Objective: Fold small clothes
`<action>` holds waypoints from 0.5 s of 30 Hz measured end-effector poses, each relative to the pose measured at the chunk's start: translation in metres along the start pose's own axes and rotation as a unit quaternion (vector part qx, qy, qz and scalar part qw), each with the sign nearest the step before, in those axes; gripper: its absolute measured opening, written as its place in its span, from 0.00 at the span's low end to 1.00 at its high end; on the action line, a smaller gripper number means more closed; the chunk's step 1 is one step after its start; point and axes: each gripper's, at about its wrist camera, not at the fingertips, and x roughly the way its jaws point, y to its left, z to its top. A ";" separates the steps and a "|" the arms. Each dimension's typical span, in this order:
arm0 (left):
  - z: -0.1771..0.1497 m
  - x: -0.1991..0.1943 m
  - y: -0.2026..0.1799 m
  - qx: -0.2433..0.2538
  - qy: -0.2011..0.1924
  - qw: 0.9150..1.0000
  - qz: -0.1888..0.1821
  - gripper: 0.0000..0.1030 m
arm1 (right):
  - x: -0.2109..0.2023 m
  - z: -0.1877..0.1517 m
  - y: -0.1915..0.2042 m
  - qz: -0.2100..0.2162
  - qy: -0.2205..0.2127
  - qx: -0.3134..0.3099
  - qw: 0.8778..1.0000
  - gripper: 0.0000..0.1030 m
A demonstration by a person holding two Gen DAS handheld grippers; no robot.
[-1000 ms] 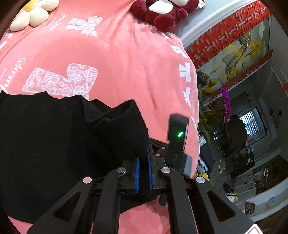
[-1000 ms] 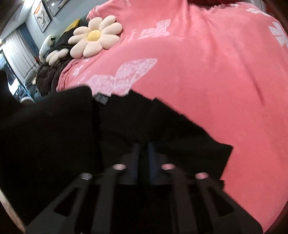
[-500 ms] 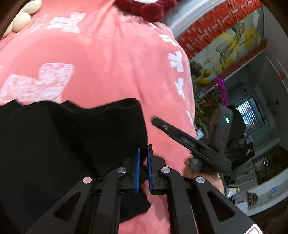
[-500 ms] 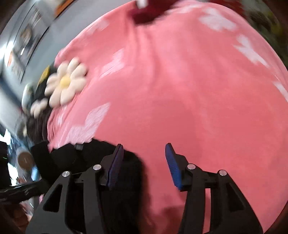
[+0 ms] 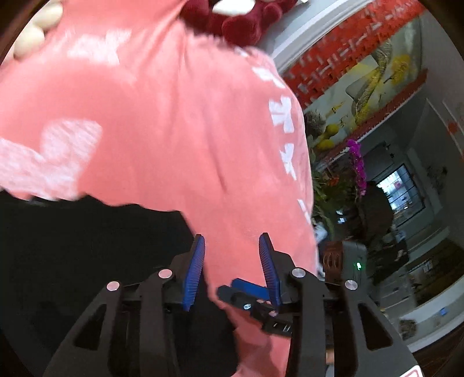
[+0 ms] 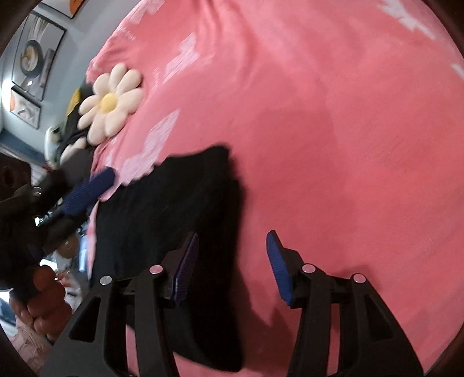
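A small black garment [image 5: 87,246] lies folded flat on the pink blanket [image 5: 174,130], at the lower left in the left wrist view. My left gripper [image 5: 232,236] hovers just off its right edge; its jaws are opening and only blanket shows between them. One blue pad of the right gripper [image 5: 249,288] pokes in beneath it. In the right wrist view the black garment [image 6: 179,208] spreads left of centre. My right gripper [image 6: 232,235] stands open over its right edge, its pads clear of the cloth. The left gripper's blue pad [image 6: 87,191] shows at the far left.
A cream flower cushion [image 6: 110,101] rests on the pink blanket [image 6: 333,145] at the back left. A dark red plush toy [image 5: 240,17] sits at the bed's far end. The bed's edge drops off on the right of the left wrist view, with room furniture beyond.
Both grippers were shut on the black garment a second ago. The right one opened first and rolled away to the right; the left one has now opened too. The garment lies released.
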 end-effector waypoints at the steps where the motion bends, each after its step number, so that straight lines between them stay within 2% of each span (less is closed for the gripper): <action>1: -0.005 -0.014 0.005 0.003 -0.007 1.000 0.013 0.37 | 0.004 -0.002 0.006 0.008 -0.004 -0.003 1.000 0.47; 2: -0.010 -0.026 0.011 -0.001 -0.012 1.000 0.024 0.37 | 0.011 -0.004 0.015 0.010 -0.004 -0.015 1.000 0.46; 3: -0.016 -0.036 0.017 -0.007 -0.017 0.999 0.033 0.37 | 0.015 -0.005 0.020 0.006 -0.003 -0.031 1.000 0.33; 4: -0.025 -0.048 0.025 -0.020 -0.019 0.999 0.043 0.38 | 0.024 -0.007 0.028 -0.017 0.002 -0.057 0.998 0.22; 5: -0.030 -0.055 0.032 -0.028 -0.020 0.998 0.051 0.38 | 0.028 -0.007 0.033 -0.042 0.000 -0.071 0.997 0.04; 9: -0.055 -0.085 0.058 -0.054 -0.008 0.994 0.096 0.38 | -0.003 -0.007 0.041 -0.069 -0.053 -0.082 0.993 0.03; 11: -0.067 -0.097 0.072 -0.056 0.000 0.991 0.124 0.39 | 0.012 -0.014 0.029 -0.094 -0.024 -0.083 0.992 0.05; 12: -0.072 -0.101 0.078 -0.056 0.002 0.989 0.139 0.39 | 0.028 -0.020 0.021 -0.119 -0.002 -0.076 0.990 0.07; 13: -0.077 -0.107 0.089 -0.064 0.003 0.985 0.160 0.39 | 0.028 -0.020 0.023 -0.126 -0.005 -0.071 0.990 0.11; 15: -0.089 -0.123 0.109 -0.087 0.000 0.981 0.173 0.39 | 0.009 -0.019 0.035 -0.121 -0.043 -0.065 0.990 0.13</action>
